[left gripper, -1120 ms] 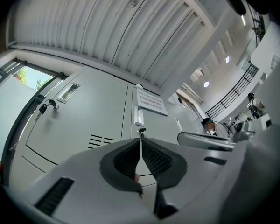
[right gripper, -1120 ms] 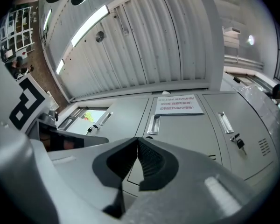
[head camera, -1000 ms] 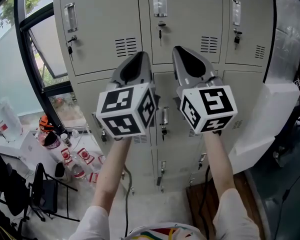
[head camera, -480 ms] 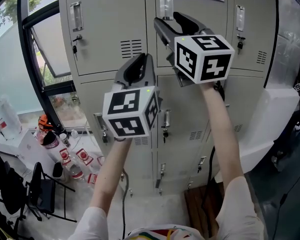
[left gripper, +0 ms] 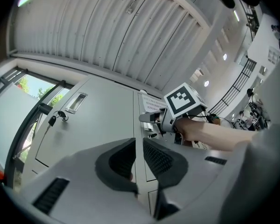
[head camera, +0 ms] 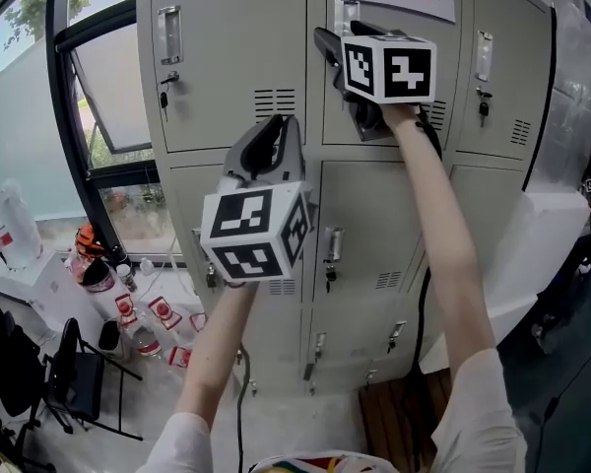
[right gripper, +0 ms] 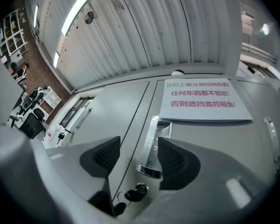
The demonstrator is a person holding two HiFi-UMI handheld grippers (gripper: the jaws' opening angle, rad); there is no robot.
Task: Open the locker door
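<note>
Fingers [right gripper: 175,160] of the right gripper [right gripper: 137,146] are spread wide and grasp nothing; in the right gripper view the handle [right gripper: 151,146] of the locker door [right gripper: 210,143] shows in the gap between them, though whether either finger touches it cannot be told. From the head view the right gripper [head camera: 333,45] is raised at arm's length against the upper middle locker door [head camera: 448,67], its tips just below the handle [head camera: 345,10]. That door is closed, flush with the doors on either side. A white notice [right gripper: 200,101] with red print is stuck on its upper part, just right of the handle. Below the handle a key sits in the lock [right gripper: 140,189], with a second key [right gripper: 120,197] hanging from it. The left gripper [head camera: 274,138] is held lower and nearer the person, in front of the seam between the left and middle columns, apart from any door. Its fingers [left gripper: 119,160] are clenched almost together with only a thin slit between them and nothing in it. The left gripper view looks up along the lockers, with the right gripper [left gripper: 149,118] ahead at the door and the neighbouring left door's handle [left gripper: 77,102] and keys [left gripper: 53,119] off to the side. A window [head camera: 108,77] stands left of the lockers, and a black chair [head camera: 74,377] is on the floor below it.
</note>
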